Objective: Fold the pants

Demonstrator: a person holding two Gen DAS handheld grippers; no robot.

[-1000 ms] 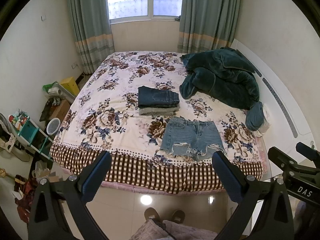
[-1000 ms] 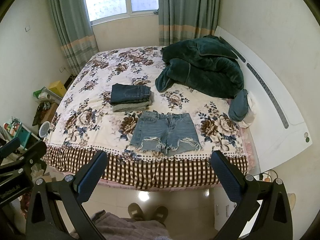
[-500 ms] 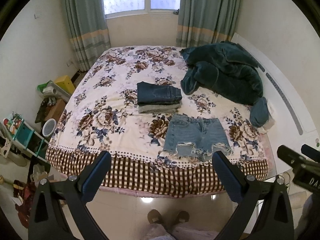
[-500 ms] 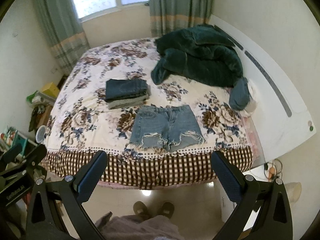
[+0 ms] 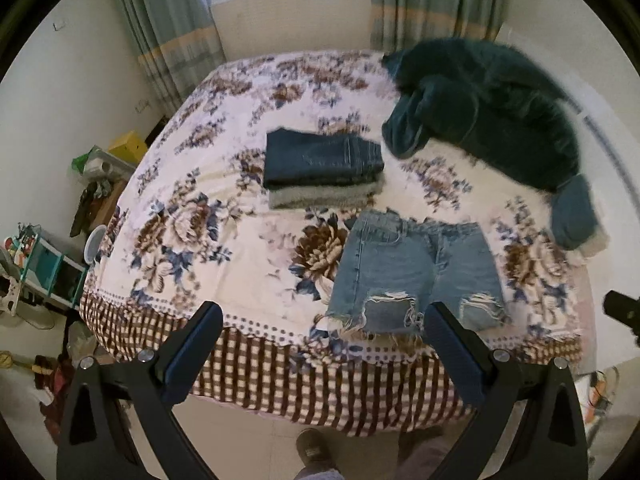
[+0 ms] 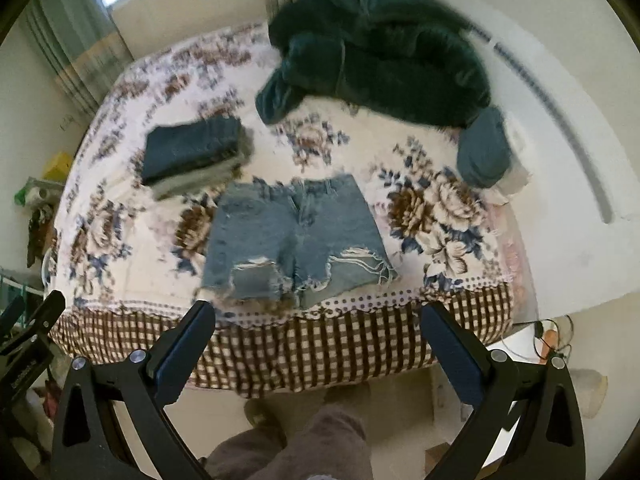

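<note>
Light-blue ripped denim shorts lie flat near the front edge of the floral bed, waistband away from me; they also show in the right wrist view. My left gripper is open and empty, held above the bed's front edge, short of the shorts' hem. My right gripper is open and empty, also in front of the hem, over the checked bed skirt.
A stack of folded dark jeans sits behind the shorts to the left. A dark green blanket lies heaped at the back right, with a blue pillow. Clutter and shelves stand left of the bed.
Both grippers have moved forward and down toward the bed; the shorts now appear larger and nearer. Both stay open. Nothing on the bed has moved.
</note>
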